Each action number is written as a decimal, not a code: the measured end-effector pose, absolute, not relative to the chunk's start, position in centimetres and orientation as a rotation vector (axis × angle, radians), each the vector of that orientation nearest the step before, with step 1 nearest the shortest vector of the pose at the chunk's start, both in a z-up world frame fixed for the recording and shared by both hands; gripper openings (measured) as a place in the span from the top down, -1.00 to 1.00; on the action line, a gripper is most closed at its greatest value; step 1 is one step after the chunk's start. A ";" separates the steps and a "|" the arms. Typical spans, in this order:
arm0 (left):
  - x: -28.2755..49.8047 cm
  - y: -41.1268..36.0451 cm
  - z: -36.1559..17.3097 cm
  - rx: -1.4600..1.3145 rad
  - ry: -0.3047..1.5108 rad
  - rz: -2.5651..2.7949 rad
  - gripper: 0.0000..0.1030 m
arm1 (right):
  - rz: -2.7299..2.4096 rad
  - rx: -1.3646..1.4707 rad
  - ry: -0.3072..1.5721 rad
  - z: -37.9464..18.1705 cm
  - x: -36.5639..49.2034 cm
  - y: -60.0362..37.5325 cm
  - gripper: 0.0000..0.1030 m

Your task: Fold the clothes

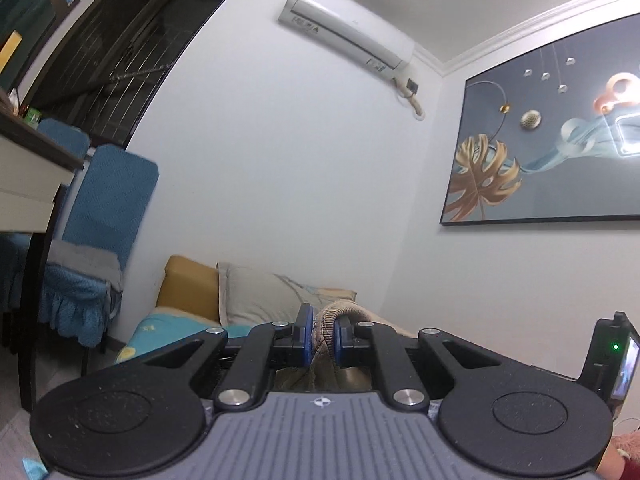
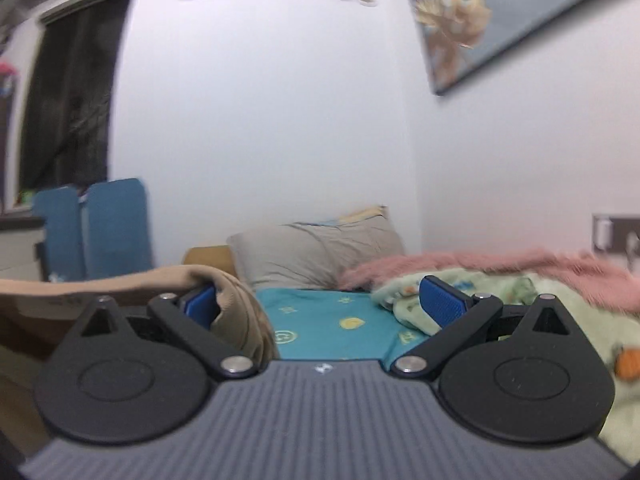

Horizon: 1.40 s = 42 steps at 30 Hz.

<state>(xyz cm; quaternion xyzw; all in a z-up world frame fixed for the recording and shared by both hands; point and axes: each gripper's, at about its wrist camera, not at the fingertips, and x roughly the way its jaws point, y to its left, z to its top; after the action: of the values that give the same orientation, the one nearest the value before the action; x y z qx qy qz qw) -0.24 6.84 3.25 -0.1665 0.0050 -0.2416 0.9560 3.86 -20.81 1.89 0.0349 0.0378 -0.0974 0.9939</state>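
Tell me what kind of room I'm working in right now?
Most likely a bedroom in a home. A bed with a teal patterned sheet and a grey pillow sits against the wall, a pink fluffy blanket lies across it, and an air conditioner hangs high on the wall.

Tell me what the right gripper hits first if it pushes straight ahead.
Probably the teal bedsheet, then the grey pillow behind it. The right gripper is open, and the beige garment drapes its left finger. Depth is unclear.
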 end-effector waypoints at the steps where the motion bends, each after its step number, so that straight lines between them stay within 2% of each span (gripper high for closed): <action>1: 0.1 6.8 3.1 -0.338 0.026 -0.488 0.79 | -0.144 0.066 0.152 1.7 4.8 -20.9 -1.00; 5: 1.6 5.9 2.3 -0.301 0.090 -0.483 0.79 | 0.097 0.142 0.588 -2.5 9.9 -21.0 -1.00; 9: 2.2 4.9 1.7 -0.253 0.117 -0.486 0.79 | 0.094 0.158 0.778 -6.7 11.9 -20.1 -1.00; 12: 2.6 4.5 1.6 -0.235 0.126 -0.470 0.78 | 0.014 0.199 0.799 -7.1 12.0 -20.5 -1.00; 16: 3.4 4.9 1.2 -0.253 0.165 -0.455 0.78 | -0.150 0.257 0.634 -4.5 10.1 -22.9 -1.00; 19: 3.8 5.3 1.1 -0.280 0.191 -0.462 0.78 | -0.216 0.238 0.436 -1.6 7.8 -23.5 -1.00; 21: 3.6 5.5 1.3 -0.281 0.172 -0.464 0.79 | -0.216 0.185 0.405 -0.8 7.4 -23.5 -1.00; 25: 3.1 6.1 1.9 -0.294 0.134 -0.454 0.79 | -0.171 0.203 0.608 -3.7 9.1 -23.9 -0.99; 27: 3.0 6.6 2.1 -0.310 0.123 -0.445 0.79 | -0.132 0.235 0.721 -5.9 9.8 -23.8 -0.80; 29: 3.4 6.9 1.8 -0.323 0.157 -0.429 0.78 | -0.089 0.259 0.753 -6.8 10.0 -23.3 -0.12; 30: 3.7 7.1 1.5 -0.323 0.184 -0.411 0.79 | -0.065 0.269 0.739 -6.6 10.0 -22.9 0.04; 31: 4.0 7.2 1.2 -0.323 0.213 -0.393 0.78 | -0.041 0.278 0.725 -6.4 9.9 -22.5 0.34; 32: 4.3 7.4 1.0 -0.322 0.242 -0.374 0.78 | -0.016 0.265 0.691 -5.8 9.7 -22.0 0.47; 33: 4.8 7.7 0.5 -0.329 0.284 -0.359 0.78 | 0.009 0.248 0.654 -5.2 9.4 -21.4 0.51; 35: 5.7 8.5 -0.5 -0.354 0.381 -0.333 0.77 | 0.033 0.238 0.623 -4.7 9.2 -20.9 0.77; 39: 7.2 9.7 -2.7 -0.395 0.541 -0.300 0.66 | 0.077 0.223 0.568 -3.8 9.0 -20.0 0.77; 41: 7.8 9.8 -3.3 -0.390 0.592 -0.295 0.47 | 0.099 0.216 0.541 -3.4 8.9 -19.5 0.77; 42: 8.0 9.5 -3.3 -0.373 0.610 -0.297 0.16 | 0.101 0.221 0.534 -3.2 9.0 -19.5 0.77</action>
<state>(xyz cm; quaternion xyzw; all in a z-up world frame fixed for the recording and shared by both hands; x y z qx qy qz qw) 7.98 9.45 -3.29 -0.1818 0.2974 -0.1450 0.9260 8.95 -19.51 -3.24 0.1090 0.2632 0.0500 0.9573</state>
